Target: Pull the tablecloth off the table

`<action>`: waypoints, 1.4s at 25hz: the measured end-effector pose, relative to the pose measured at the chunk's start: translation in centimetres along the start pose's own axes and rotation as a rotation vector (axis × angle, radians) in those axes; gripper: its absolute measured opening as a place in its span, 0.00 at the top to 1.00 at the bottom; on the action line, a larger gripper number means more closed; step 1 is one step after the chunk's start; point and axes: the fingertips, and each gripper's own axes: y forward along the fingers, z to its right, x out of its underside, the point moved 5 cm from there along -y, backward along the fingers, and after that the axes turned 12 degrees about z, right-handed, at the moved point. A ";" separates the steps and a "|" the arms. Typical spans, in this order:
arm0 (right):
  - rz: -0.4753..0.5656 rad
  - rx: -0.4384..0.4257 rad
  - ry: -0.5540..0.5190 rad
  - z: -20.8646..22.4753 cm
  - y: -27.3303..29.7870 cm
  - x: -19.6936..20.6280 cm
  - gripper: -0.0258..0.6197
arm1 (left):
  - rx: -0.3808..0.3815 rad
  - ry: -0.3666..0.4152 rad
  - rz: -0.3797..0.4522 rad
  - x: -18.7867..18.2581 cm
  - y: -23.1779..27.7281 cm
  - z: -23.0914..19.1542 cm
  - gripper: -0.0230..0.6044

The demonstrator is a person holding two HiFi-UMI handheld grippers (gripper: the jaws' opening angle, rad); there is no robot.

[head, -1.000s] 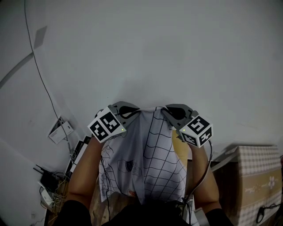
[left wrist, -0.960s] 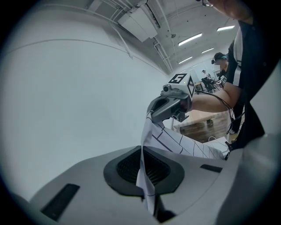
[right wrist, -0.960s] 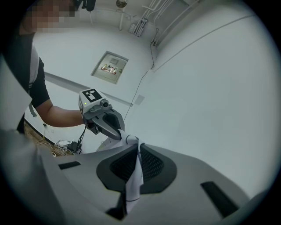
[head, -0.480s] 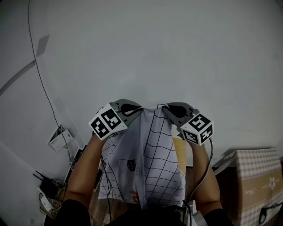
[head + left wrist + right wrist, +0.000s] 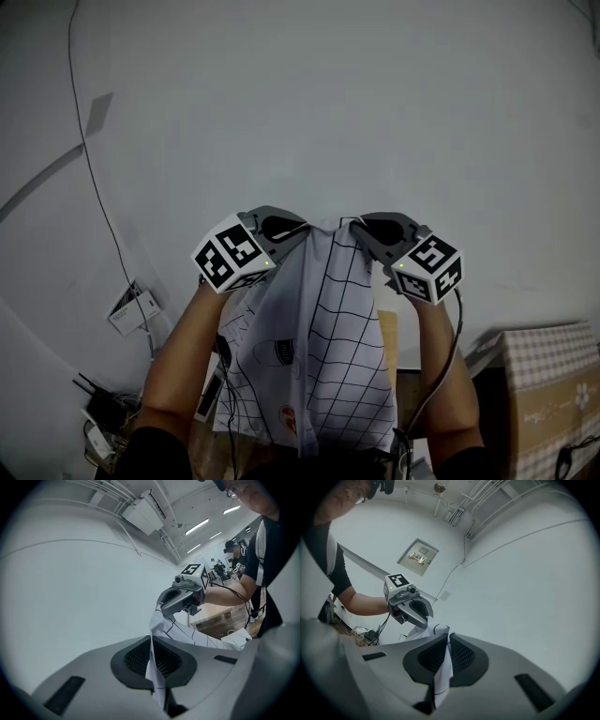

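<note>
Between the grippers: the cloth point(image 5: 323, 356) hangs down in folds before a plain wall, with its top edge stretched from one gripper to the other.
Left gripper point(image 5: 292, 228): jaws clenched on a fold of the cloth's upper edge.
Right gripper point(image 5: 367, 228): jaws also clenched on that edge, near the other corner.
Progress: the pull seems mostly done, because the cloth is raised and hangs free. Its low end is hidden by the person's body, so I cannot tell if all of it is off the table.
Left to do: probably to carry the cloth away and put it down.
Head view only: the whole grid pattern, both forearms, and cables point(image 5: 98, 403) on the floor.
Gripper views only: the pads biting the cloth, and a wall panel point(image 5: 418, 556).
</note>
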 end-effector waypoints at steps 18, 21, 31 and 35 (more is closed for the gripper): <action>0.092 0.018 -0.047 4.8 -0.2 -8.6 0.93 | -0.027 0.092 0.119 -8.8 1.2 -4.0 0.94; 0.118 0.012 -0.068 6.5 -0.2 -10.6 0.93 | -0.041 0.102 0.134 -10.9 1.8 -5.4 0.94; 0.164 0.036 -0.103 6.5 -1.4 -14.5 0.93 | -0.062 0.084 0.217 -14.5 1.2 -6.0 0.94; 0.171 0.043 -0.108 6.8 -1.5 -14.4 0.93 | -0.066 0.088 0.227 -14.7 1.2 -6.1 0.94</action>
